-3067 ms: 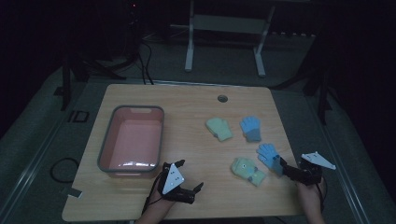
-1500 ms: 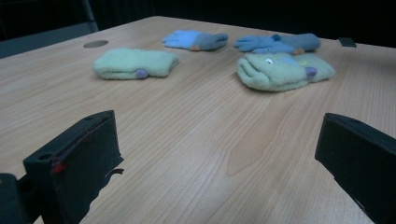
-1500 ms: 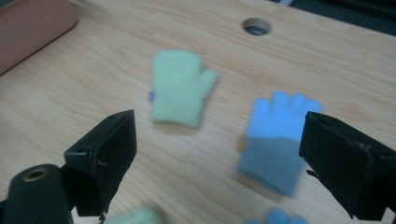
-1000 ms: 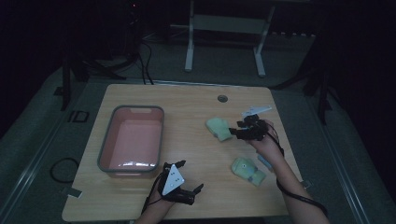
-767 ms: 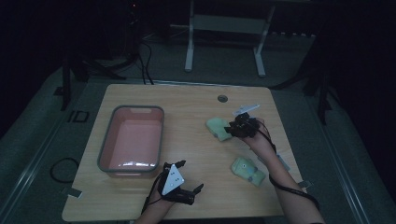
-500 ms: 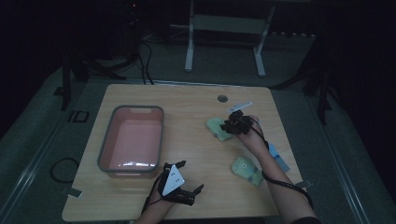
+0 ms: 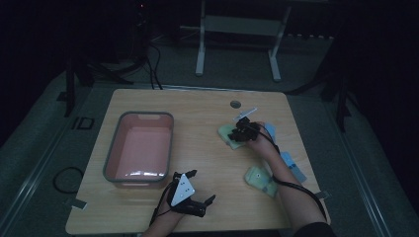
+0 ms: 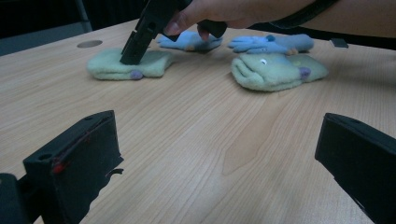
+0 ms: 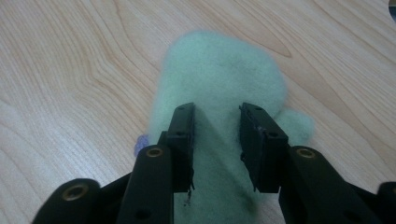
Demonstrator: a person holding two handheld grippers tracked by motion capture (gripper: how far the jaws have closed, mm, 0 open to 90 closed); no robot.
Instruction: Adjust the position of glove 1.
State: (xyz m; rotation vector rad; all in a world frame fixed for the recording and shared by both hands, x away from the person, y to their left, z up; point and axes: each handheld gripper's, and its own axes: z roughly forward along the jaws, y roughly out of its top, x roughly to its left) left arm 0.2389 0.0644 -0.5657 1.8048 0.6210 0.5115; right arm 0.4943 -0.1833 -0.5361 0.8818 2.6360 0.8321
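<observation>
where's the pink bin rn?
High view: the pink bin sits on the table's left half, just beyond the left gripper, well left of the green mittens.

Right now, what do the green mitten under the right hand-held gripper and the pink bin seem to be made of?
Green mitten: probably fleece or felted wool, matte; its surface looks fuzzy, its edges soft. Pink bin: likely plastic, smooth, slightly glossy; its floor reflects light and it has a rounded grey rim.
</observation>
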